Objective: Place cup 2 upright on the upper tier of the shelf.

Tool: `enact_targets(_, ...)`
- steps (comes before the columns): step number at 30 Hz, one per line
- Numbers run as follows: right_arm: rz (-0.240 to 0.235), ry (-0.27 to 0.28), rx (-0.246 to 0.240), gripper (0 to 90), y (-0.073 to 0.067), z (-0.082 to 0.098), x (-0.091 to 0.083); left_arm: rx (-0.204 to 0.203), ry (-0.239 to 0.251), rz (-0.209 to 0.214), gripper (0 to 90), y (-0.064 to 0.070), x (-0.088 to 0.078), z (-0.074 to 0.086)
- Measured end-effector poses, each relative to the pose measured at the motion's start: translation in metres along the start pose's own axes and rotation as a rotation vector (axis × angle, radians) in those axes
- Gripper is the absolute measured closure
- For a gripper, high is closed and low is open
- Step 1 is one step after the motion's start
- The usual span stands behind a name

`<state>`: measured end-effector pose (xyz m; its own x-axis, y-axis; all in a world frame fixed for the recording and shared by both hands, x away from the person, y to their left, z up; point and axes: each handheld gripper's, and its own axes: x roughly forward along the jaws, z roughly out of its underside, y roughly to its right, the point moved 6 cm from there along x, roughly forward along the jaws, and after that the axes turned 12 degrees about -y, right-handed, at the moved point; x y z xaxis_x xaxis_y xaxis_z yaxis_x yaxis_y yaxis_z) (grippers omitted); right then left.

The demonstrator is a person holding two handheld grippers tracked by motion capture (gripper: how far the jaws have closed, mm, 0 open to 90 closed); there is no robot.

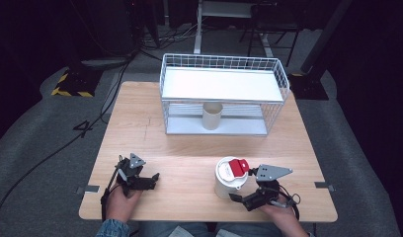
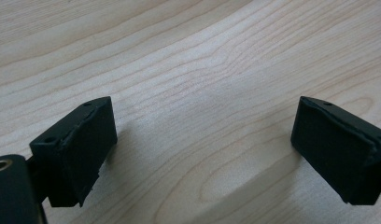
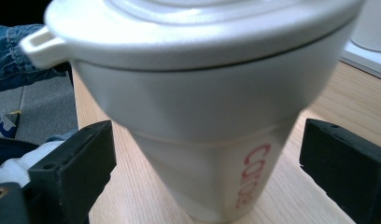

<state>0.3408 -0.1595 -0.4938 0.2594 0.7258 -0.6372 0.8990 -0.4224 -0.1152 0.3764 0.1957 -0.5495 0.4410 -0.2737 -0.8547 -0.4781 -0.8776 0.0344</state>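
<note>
The right claw [image 1: 237,197] is seen spread wide, not yet gripping the upright lidded cup [image 3: 198,121] standing between its jaws; the left claw [image 2: 202,154] is held released over bare tabletop [image 2: 202,56], farther off.

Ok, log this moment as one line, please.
right gripper: open, jaws astride lidded white cup, not touching | left gripper: open, empty, over table | second cup: inside wire rack

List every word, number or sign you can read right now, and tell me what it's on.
"COTO": red letters running down the side of the white lidded plastic cup, seen in the right gripper view; the letters below blur out.
Red label on the cup's white lid: too small to read.
Dark mark on the grey floor: resembles "4", uncertain.
</note>
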Motion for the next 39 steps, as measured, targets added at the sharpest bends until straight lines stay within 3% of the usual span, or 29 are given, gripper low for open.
enact_targets(9, -0.004, 0.072, 0.0, 3.7, -0.001, -0.006, 0.017, -0.003, -0.003, -0.001, 7.4, 0.0, -0.001, 0.001)
enact_targets(18, 0.011, 0.094, 0.006, 3.9, -0.001, -0.007, 0.029, -0.002, -0.002, -0.002, 7.4, 0.0, -0.001, 0.001)
enact_targets(26, 0.012, 0.129, 0.03, 5.5, -0.001, -0.008, 0.029, -0.002, -0.006, -0.005, 7.4, 0.0, -0.001, 0.002)
enact_targets(39, 0.044, 0.126, 0.006, 8.1, -0.002, -0.008, 0.028, -0.002, -0.006, -0.005, 7.4, 0.0, -0.001, 0.002)
